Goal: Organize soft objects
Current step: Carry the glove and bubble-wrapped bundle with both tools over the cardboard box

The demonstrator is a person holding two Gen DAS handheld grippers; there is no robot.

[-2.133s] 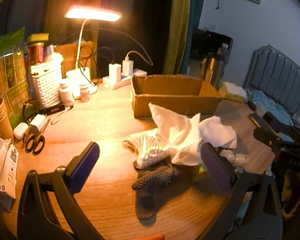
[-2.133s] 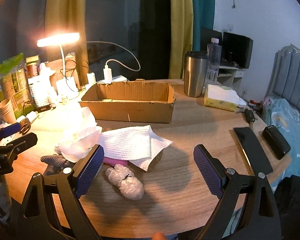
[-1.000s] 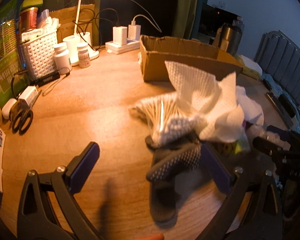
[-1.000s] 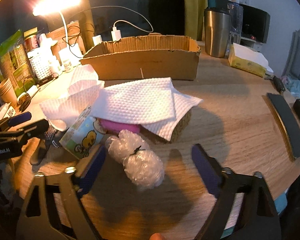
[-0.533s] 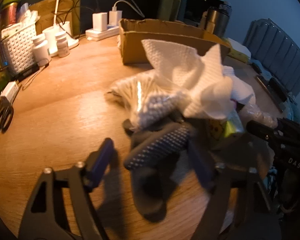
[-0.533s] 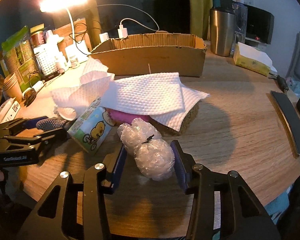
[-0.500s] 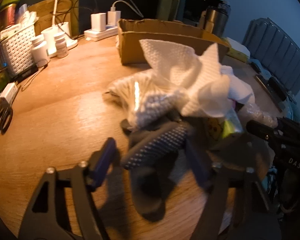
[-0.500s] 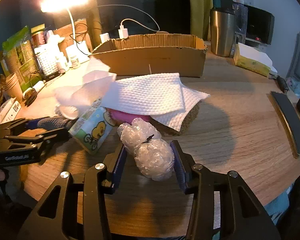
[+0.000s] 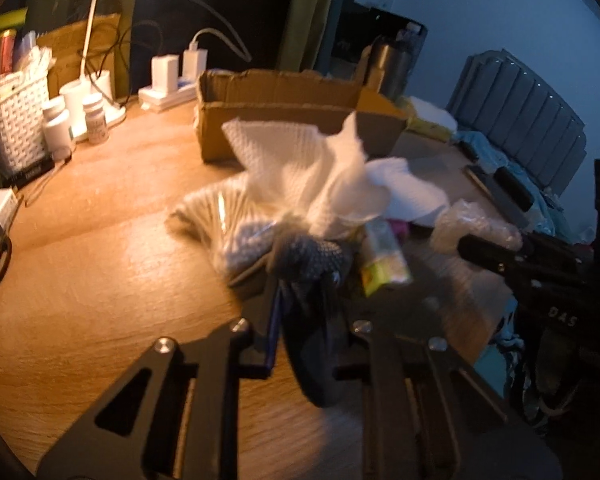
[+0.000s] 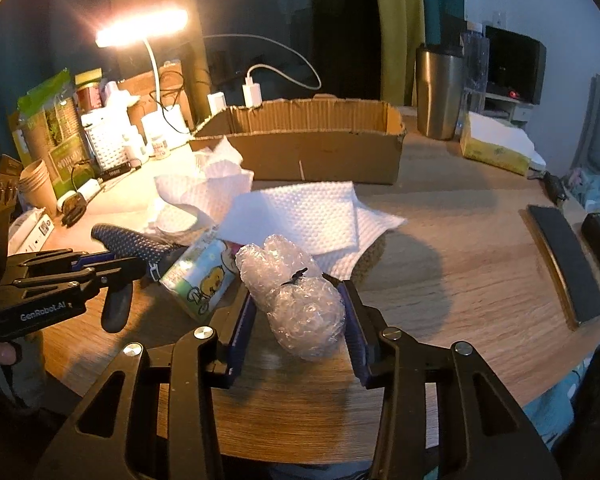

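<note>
Dark dotted glove pinched by left gripper, bubble-wrap bundle clasped by right gripper, jaws lately closing; advised lifting both clear before carrying to cardboard box.

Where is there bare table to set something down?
Bare wood on the table lies between the paper towels and the dark flat slab, and left of the cotton swab bag. The pile's middle and lamp-side back edge are crowded.
</note>
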